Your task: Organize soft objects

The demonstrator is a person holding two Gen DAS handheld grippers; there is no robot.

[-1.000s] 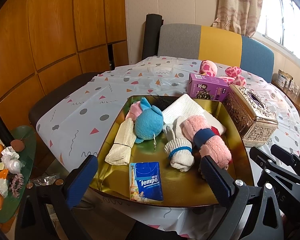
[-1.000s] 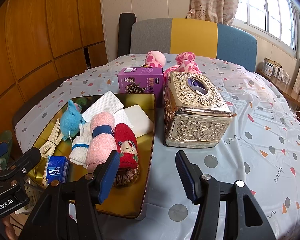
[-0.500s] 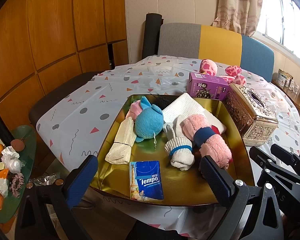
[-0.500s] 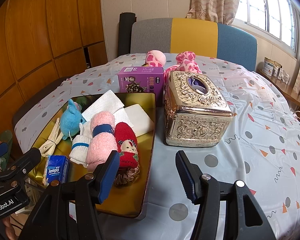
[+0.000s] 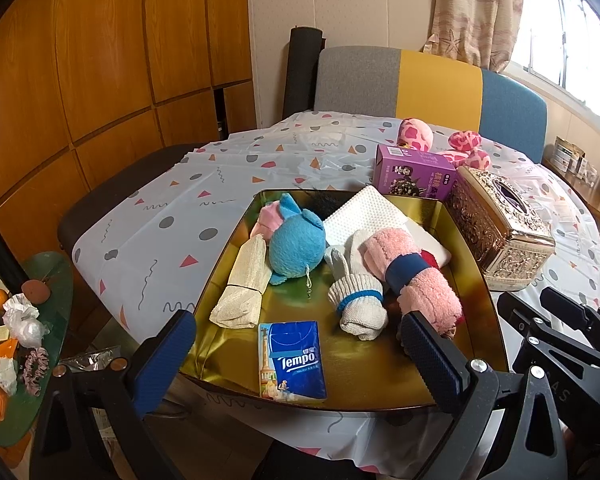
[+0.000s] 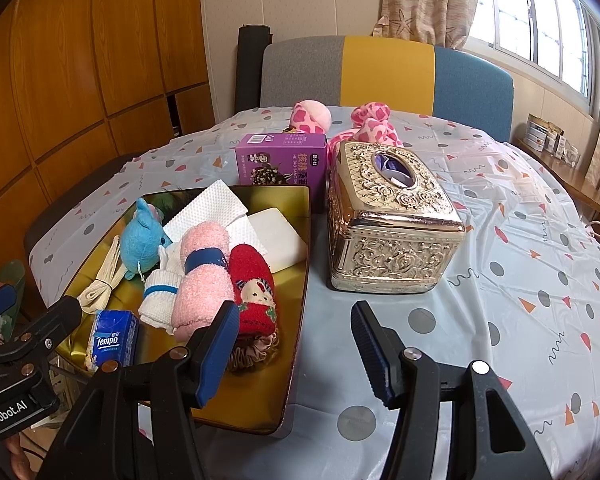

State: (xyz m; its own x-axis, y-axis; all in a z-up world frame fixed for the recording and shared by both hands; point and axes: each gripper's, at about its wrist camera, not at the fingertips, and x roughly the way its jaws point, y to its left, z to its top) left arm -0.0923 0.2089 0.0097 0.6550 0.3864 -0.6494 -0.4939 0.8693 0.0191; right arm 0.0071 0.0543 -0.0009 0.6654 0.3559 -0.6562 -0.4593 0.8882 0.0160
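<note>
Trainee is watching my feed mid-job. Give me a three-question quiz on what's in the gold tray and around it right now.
1. True or false: the Tempo tissue pack lies inside the gold tray.
2. What stands directly behind the ornate tissue box? A) purple box B) pink spotted plush C) red sock
3. What colour is the band around the pink rolled towel?

Key: 1 true. 2 B, the pink spotted plush. 3 blue.
</note>
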